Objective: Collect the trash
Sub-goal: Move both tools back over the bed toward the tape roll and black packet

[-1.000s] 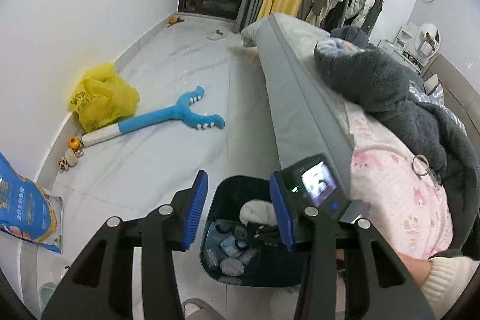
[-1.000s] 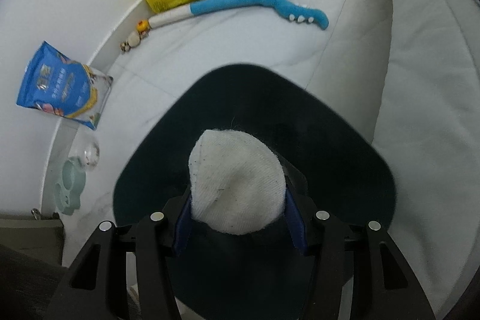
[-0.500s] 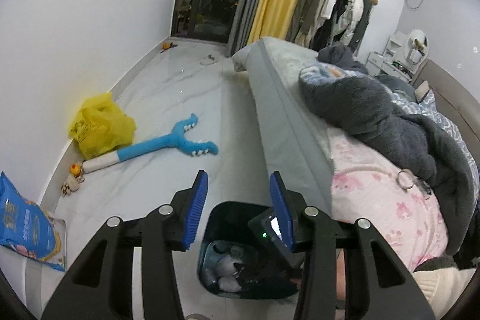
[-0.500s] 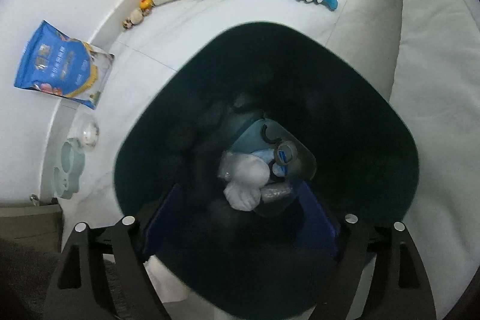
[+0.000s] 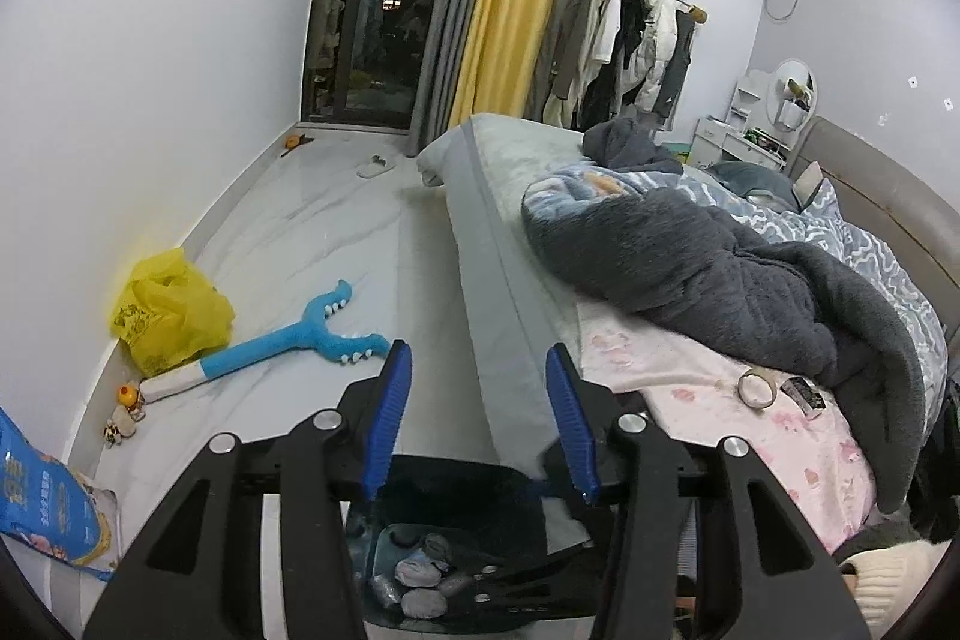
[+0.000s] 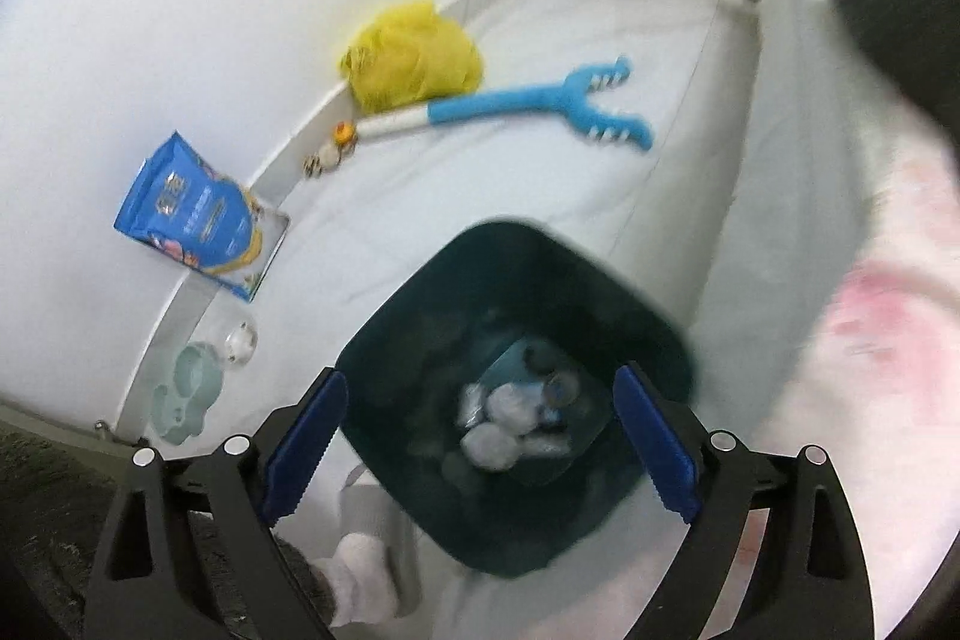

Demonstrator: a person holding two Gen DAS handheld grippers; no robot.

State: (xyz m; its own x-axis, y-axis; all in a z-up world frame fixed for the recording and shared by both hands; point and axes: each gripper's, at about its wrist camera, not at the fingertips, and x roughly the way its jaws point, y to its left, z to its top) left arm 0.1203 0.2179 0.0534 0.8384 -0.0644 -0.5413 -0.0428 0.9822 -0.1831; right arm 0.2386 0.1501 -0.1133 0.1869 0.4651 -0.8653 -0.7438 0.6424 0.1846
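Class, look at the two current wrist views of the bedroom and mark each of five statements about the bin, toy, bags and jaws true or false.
1. The bin holds white wads. True.
2. The right gripper grips a wad. False: its jaws are opening, with nothing between them.
3. The blue toy lies on the bed. False: it lies on the floor.
4. The yellow bag sits by the wall. True.
5. The left gripper holds a roll of tape. False: nothing is between its jaws.
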